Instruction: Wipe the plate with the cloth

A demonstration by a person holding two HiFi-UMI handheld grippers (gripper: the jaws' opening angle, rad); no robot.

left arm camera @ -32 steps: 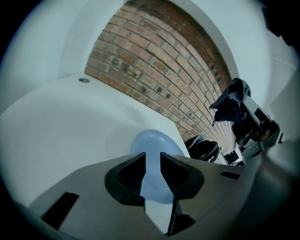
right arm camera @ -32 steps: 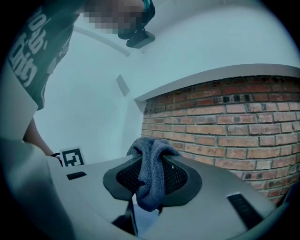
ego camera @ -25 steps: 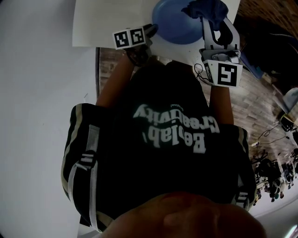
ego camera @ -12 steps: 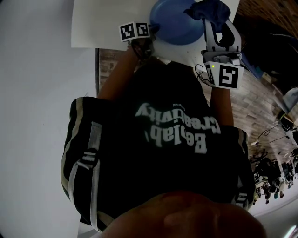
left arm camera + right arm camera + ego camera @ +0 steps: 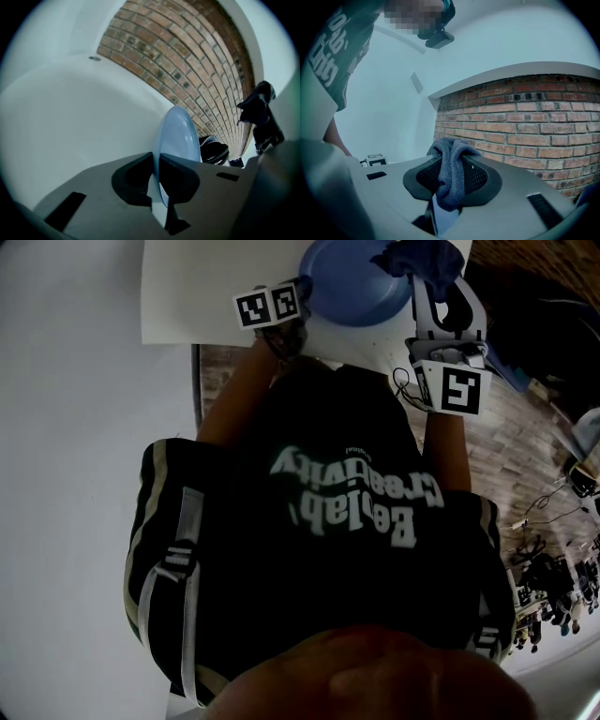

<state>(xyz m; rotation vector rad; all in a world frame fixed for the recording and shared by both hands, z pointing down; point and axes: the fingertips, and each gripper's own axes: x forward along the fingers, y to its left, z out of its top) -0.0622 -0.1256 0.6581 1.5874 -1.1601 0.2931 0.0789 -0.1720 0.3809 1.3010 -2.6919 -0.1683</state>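
Note:
A blue plate [image 5: 352, 287] rests on the white table [image 5: 206, 287] at the top of the head view. My left gripper [image 5: 302, 298] is at the plate's left rim. In the left gripper view its jaws are closing on the plate [image 5: 180, 136], whose thin rim is caught between the pads, so the left gripper [image 5: 156, 161] grips it edge-on. My right gripper [image 5: 427, 277] hovers at the plate's right side, shut on a bunched dark blue cloth [image 5: 422, 259]. In the right gripper view the cloth [image 5: 451, 180] hangs pinched between the jaws of the right gripper [image 5: 451, 161].
The table's near edge runs just in front of my body. A brick surface [image 5: 525, 437] lies to the right, with dark gear [image 5: 534, 324] and cables on it. A dark rounded object [image 5: 213, 151] sits beyond the plate in the left gripper view.
My left gripper shifted right to the plate's rim, then back a little to the left. The right gripper with the cloth stayed where it was.

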